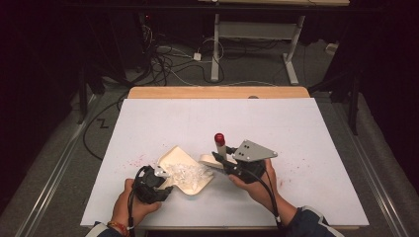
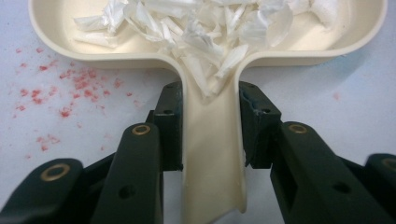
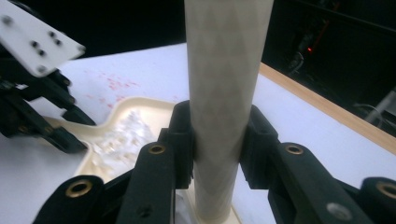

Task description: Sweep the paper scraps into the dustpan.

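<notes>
So right now my left hand-held gripper (image 1: 159,183) is clamped on the handle of the cream dustpan (image 2: 212,154), which sits flat on the worktop (image 1: 296,128) just left of centre, low in the high view. The pan is loaded with white plastic scraps (image 2: 205,28), and some are already crowding down the neck toward the jaws. My right hand-held gripper (image 1: 223,160) is clamped on the pale brush handle (image 3: 224,93), the one with the red cap (image 1: 219,138) on top, standing nearly upright right at the pan's right edge.

Stuff I reckon could go sideways:

- The scraps look super light. Too quick a brush stroke and they probably flick over the low rim onto the worktop instead of piling up.
- If I tip the pan handle down at all, the pile likely slides along the neck and spills out the open back end by my left jaws.
- The brush handle is smooth and round, so it might twist in the grip once the head drags.
- Both grippers are close together, and a sloppy swing could knock the pan.

The pink specks (image 2: 70,88) at the left of the left gripper view are still loose too.
</notes>
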Demonstrator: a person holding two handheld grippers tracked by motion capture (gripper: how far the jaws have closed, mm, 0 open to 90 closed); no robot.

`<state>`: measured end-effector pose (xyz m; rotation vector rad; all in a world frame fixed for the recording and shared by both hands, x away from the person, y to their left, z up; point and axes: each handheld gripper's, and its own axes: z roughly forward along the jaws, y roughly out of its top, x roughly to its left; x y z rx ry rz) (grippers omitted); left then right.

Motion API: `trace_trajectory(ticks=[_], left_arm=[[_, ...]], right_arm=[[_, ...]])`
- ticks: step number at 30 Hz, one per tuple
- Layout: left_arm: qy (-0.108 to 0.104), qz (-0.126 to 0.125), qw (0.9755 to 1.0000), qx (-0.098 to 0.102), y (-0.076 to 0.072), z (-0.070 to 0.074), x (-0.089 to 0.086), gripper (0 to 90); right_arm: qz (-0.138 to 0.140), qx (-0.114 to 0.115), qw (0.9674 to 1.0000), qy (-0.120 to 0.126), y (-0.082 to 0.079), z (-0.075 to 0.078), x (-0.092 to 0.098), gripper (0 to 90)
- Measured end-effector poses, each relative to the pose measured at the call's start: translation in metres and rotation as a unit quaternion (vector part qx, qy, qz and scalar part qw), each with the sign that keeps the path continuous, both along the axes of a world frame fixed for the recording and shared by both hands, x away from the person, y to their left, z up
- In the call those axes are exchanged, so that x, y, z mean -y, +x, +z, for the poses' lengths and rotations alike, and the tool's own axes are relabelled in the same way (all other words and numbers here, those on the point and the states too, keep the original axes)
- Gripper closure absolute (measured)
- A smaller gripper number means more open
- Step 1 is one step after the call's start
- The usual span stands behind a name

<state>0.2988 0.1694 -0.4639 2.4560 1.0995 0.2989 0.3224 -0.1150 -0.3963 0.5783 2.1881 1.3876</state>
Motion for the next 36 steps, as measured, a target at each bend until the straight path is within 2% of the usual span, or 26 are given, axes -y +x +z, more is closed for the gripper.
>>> trace_trajectory(ticks=[2, 5, 8, 11, 15, 19, 25, 27, 31, 33, 36], left_arm=[[-0.002, 0.001, 1.0, 0.0, 0.0, 0.0, -0.001, 63.4], [-0.002, -0.001, 1.0, 0.0, 0.0, 0.0, -0.002, 63.4], [-0.004, 0.003, 1.0, -0.001, 0.0, 0.0, -0.004, 63.4], [-0.006, 0.006, 1.0, 0.0, 0.0, 0.0, -0.006, 63.4], [-0.007, 0.009, 0.9999, -0.002, 0.0, 0.0, -0.008, 63.4], [-0.006, 0.008, 0.9999, -0.004, 0.0, 0.0, -0.008, 63.4], [-0.007, 0.009, 0.9999, -0.004, 0.0, 0.0, -0.009, 63.4], [-0.007, 0.009, 0.9999, -0.004, 0.0, 0.0, -0.009, 63.4], [-0.006, 0.007, 1.0, -0.003, 0.001, 0.0, -0.01, 63.4], [-0.007, 0.007, 0.9999, -0.004, 0.001, -0.001, -0.011, 63.4], [-0.008, 0.007, 0.9999, -0.005, 0.001, -0.001, -0.011, 63.4]], right_arm=[[0.012, -0.009, 0.9999, 0.008, -0.002, 0.0, -0.009, 70.4], [0.029, -0.006, 0.9995, 0.013, -0.004, 0.004, -0.023, 70.4], [0.039, -0.006, 0.9991, 0.016, -0.003, 0.007, -0.029, 70.4], [0.032, 0.001, 0.9993, 0.018, 0.0, 0.01, -0.03, 70.4], [0.028, -0.001, 0.9991, 0.032, 0.007, 0.014, -0.027, 70.4], [0.004, 0.005, 0.9986, 0.052, 0.022, 0.024, -0.022, 70.4], [-0.016, 0.011, 0.9979, 0.061, 0.04, 0.029, -0.022, 70.4], [-0.031, 0.016, 0.9979, 0.055, 0.052, 0.026, -0.024, 70.4], [-0.049, 0.022, 0.9975, 0.045, 0.064, 0.021, -0.028, 70.4], [-0.067, 0.029, 0.9966, 0.037, 0.072, 0.016, -0.029, 70.4], [-0.078, 0.03, 0.9962, 0.025, 0.083, 0.004, -0.036, 70.4]])
